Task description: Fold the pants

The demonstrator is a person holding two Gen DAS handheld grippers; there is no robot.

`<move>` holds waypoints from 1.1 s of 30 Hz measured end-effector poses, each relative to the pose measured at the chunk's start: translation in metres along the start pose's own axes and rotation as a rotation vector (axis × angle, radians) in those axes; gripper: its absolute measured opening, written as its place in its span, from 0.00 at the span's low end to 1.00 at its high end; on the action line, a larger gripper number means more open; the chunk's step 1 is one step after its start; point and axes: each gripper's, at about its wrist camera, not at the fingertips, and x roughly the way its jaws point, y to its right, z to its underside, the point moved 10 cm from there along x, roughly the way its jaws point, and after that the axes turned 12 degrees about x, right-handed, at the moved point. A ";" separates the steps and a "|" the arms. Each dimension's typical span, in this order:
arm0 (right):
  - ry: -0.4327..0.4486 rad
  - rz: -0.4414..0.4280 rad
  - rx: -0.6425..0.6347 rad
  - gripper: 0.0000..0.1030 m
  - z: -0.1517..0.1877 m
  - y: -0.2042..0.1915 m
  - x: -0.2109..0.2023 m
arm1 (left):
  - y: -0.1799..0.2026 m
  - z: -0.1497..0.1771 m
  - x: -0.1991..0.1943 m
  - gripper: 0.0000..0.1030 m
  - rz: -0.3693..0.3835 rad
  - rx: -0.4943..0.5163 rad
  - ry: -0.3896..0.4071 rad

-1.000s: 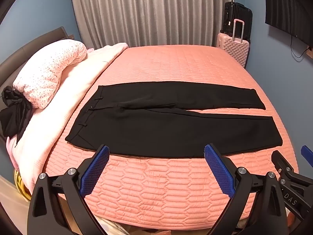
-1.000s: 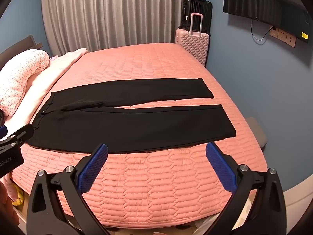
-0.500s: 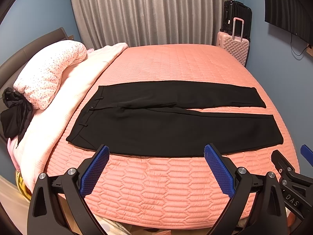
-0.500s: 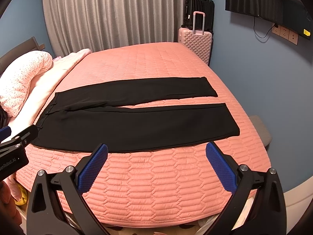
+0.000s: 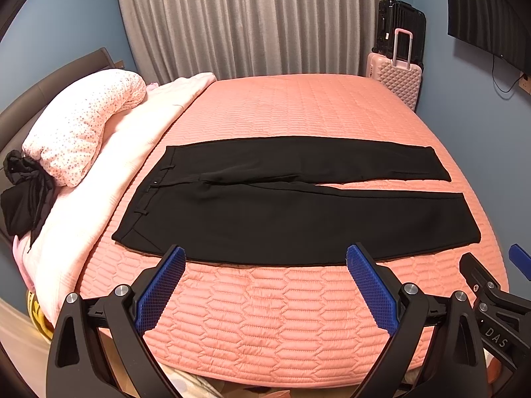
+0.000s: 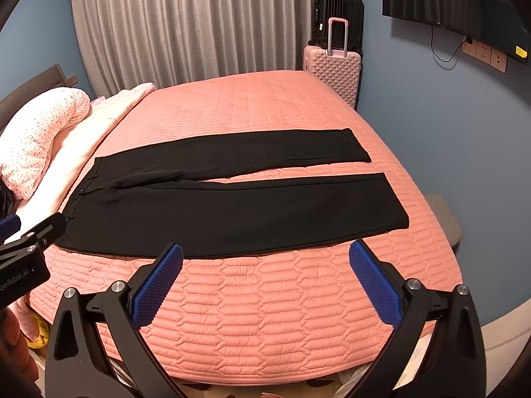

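Note:
Black pants (image 5: pixel 298 212) lie flat on the pink quilted bed (image 5: pixel 298 109), waist to the left, both legs stretched to the right with a narrow gap between them. They also show in the right wrist view (image 6: pixel 232 205). My left gripper (image 5: pixel 265 255) is open and empty, held at the bed's near edge just short of the pants' near hem line. My right gripper (image 6: pixel 265 252) is open and empty, also at the near edge of the bed (image 6: pixel 265 315), toward the leg ends. Each gripper shows at the other view's side edge.
A pale pink blanket (image 5: pixel 109 172) and a dotted pillow (image 5: pixel 83 129) lie along the left side, with a black garment (image 5: pixel 23 195) beside them. Pink (image 5: pixel 395 79) and black (image 5: pixel 401 23) suitcases stand by the grey curtain (image 5: pixel 252 20). A blue wall is on the right.
Both views have shifted slightly; the pants sit a little higher and nearer the finger tips. The pants have not moved on the bed. Both grippers stay open.

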 end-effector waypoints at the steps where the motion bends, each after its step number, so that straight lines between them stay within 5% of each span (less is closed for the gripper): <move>1: 0.001 0.000 0.000 0.96 -0.001 0.000 0.000 | 0.000 0.000 0.000 0.94 -0.002 -0.002 0.000; 33: -0.005 -0.006 0.000 0.96 0.000 0.001 0.000 | 0.000 -0.002 -0.002 0.94 0.004 0.007 -0.002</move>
